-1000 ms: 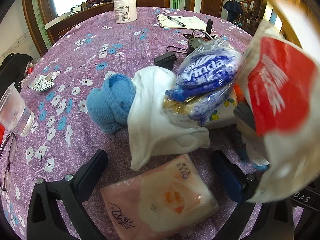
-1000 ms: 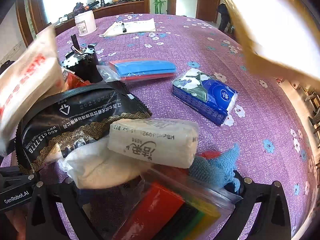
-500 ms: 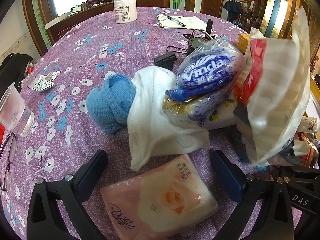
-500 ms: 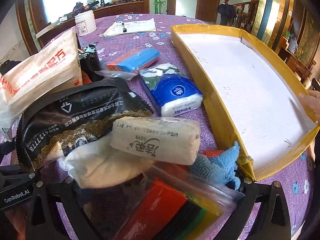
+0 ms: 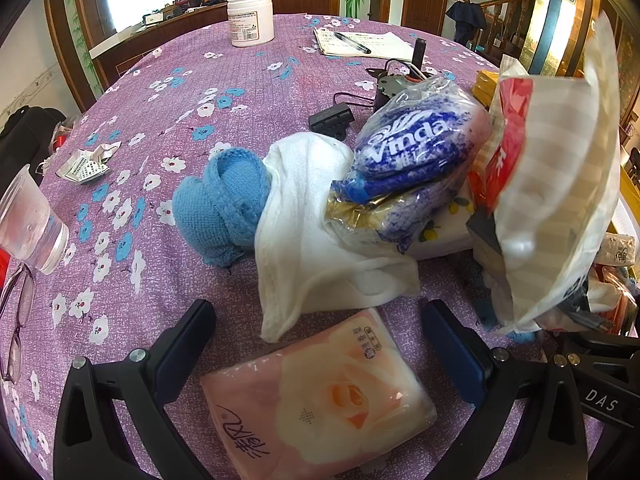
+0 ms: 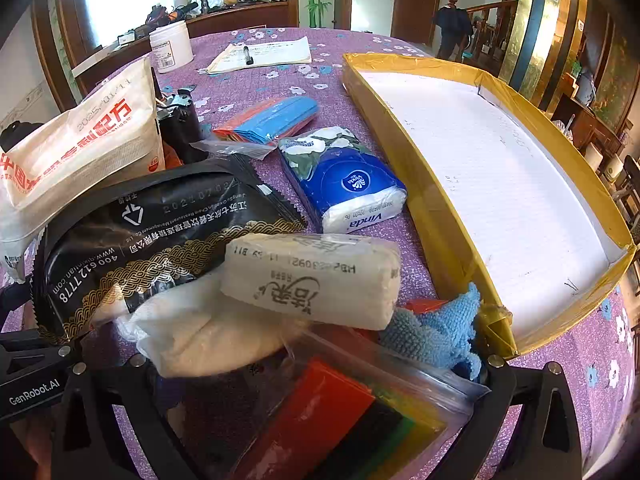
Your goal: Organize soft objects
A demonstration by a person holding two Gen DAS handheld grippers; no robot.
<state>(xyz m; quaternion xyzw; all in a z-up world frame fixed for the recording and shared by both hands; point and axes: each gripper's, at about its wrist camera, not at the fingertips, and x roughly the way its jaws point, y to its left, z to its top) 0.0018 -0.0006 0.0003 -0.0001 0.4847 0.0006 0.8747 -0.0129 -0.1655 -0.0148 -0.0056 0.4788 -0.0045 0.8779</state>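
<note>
My left gripper (image 5: 318, 344) is open low over the purple flowered tablecloth, a pink tissue pack (image 5: 320, 400) lying between its fingers. Ahead of it sit a white cloth (image 5: 320, 248), a blue knitted piece (image 5: 224, 208) and a blue Vinda bag (image 5: 408, 152). My right gripper (image 6: 316, 364) also stands open; a zip bag of coloured sheets (image 6: 352, 420) lies between its arms and hides the fingertips. Beyond it are a white tissue pack (image 6: 312, 280), a white cloth bundle (image 6: 200, 332), a blue fluffy cloth (image 6: 436, 332) and a blue Vinda tissue pack (image 6: 344, 176).
A yellow tray (image 6: 384, 120) with a white floor lies on the right. A black packet (image 6: 152, 232), a white-and-red bag (image 6: 80, 148), a blue-orange packet (image 6: 268, 120), a white jar (image 5: 250, 20), a plastic cup (image 5: 28, 220), glasses (image 5: 16, 320), papers and a charger share the table.
The yellow tray came in from the upper right and now rests on the table, having pushed the blue Vinda pack leftward. The white-and-red bag settled upright. Both grippers stayed put.
</note>
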